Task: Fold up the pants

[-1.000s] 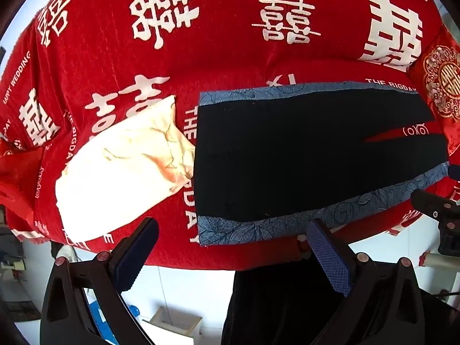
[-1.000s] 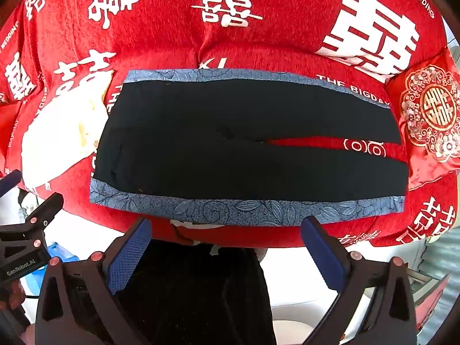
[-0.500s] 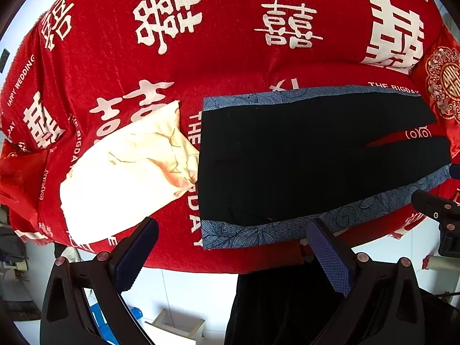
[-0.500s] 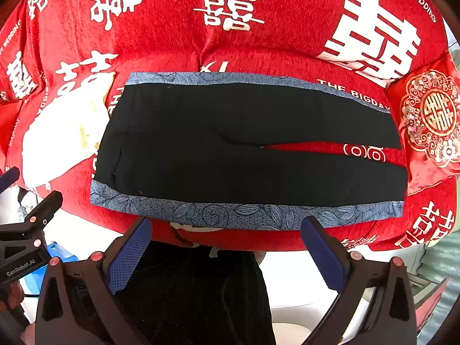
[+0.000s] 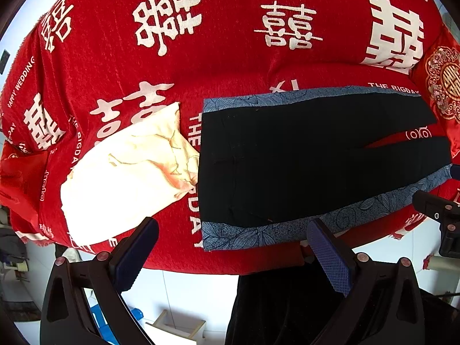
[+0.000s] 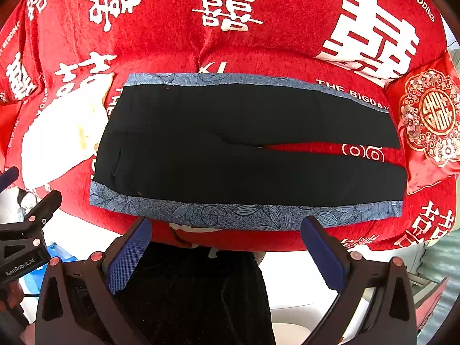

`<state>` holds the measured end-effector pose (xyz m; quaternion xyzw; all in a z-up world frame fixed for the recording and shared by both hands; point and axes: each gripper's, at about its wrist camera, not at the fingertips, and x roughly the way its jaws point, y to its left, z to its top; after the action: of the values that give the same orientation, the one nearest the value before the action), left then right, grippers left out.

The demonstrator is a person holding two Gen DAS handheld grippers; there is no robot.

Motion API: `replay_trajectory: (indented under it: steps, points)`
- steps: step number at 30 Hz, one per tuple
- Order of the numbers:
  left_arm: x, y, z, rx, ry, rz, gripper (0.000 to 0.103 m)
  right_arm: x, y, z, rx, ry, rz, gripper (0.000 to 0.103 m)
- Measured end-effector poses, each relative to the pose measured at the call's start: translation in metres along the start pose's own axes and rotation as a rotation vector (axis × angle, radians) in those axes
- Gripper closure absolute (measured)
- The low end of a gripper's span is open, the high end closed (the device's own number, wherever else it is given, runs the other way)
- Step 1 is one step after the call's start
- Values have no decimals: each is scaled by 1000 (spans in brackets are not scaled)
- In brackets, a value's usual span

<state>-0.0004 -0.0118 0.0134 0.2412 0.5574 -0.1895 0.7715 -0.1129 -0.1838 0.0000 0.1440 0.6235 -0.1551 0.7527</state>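
Note:
Black pants (image 6: 230, 149) with blue patterned side stripes lie flat on a red sofa, waist to the left, legs spread apart to the right. They also show in the left wrist view (image 5: 302, 158). My left gripper (image 5: 230, 250) is open and empty, held in front of the sofa's front edge near the waist corner. My right gripper (image 6: 227, 247) is open and empty, in front of the near blue stripe at mid-length. Neither touches the pants.
A cream cloth (image 5: 123, 172) lies left of the waist. The sofa cover (image 5: 230, 57) is red with white characters. A red embroidered cushion (image 6: 431, 120) sits at the right end. White floor tiles and a blue object (image 5: 100, 319) lie below.
Both grippers have moved slightly toward the sofa, so the pants look a little larger and lower in view. The jaws stay open and the pants have not moved.

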Motion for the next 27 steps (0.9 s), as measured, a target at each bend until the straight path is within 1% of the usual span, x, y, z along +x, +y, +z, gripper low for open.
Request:
replay_trajectory:
  steps: [10,18,22,25,27]
  points:
    - [1,0,6,3,4,7,0,1,-1,-1,-4,-6,4,0]
    - [-2,-8,6,-5,1,25,0,2,-5,-1,-11,-14,15,0]
    - [-5,-15,4,-47,14,18,0,-2,-14,-4,-42,-29,13,0]
    - [-10,-20,0,-106,35,3,0,-7,-24,-7,-71,-42,10,0]
    - [-14,-25,-3,-148,47,-6,0,-11,-35,-8,-81,-43,24,0]
